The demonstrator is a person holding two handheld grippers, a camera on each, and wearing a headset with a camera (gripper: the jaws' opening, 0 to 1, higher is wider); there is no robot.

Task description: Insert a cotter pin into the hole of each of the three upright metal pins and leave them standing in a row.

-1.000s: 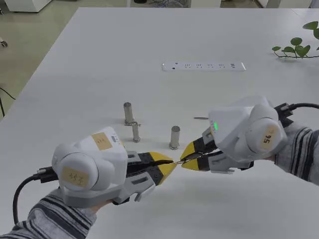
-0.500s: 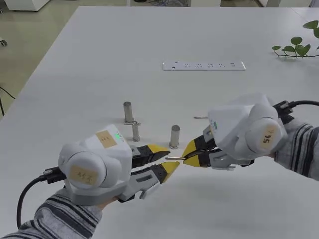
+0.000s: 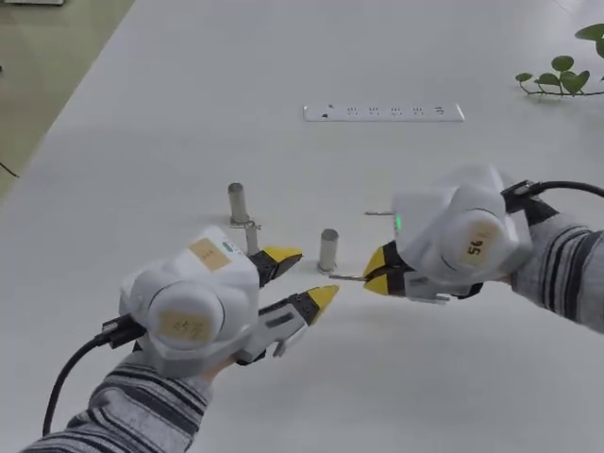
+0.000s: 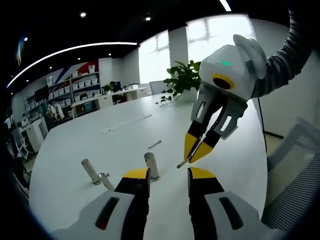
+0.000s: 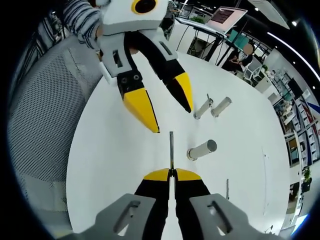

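White table (image 3: pixel 189 113); right gripper (image 3: pixel 376 274) pinching cotter pin (image 3: pixel 347 277); sticker (image 3: pixel 475 247) illegible.

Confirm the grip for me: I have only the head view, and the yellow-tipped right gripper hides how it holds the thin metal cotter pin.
Observer: In the right gripper view the right gripper has its jaws shut on the rear end of the thin metal cotter pin, which sticks straight out ahead.
Operator: Say whether its tip touches anything.
Observer: It does not. That view shows bare white table between the tip and the nearest upright grey metal cylinder.
Operator: Check the other gripper against that cylinder.
Observer: In the left gripper view the left gripper is open, and the cylinder appears in the gap between its jaws, ahead of the tips.
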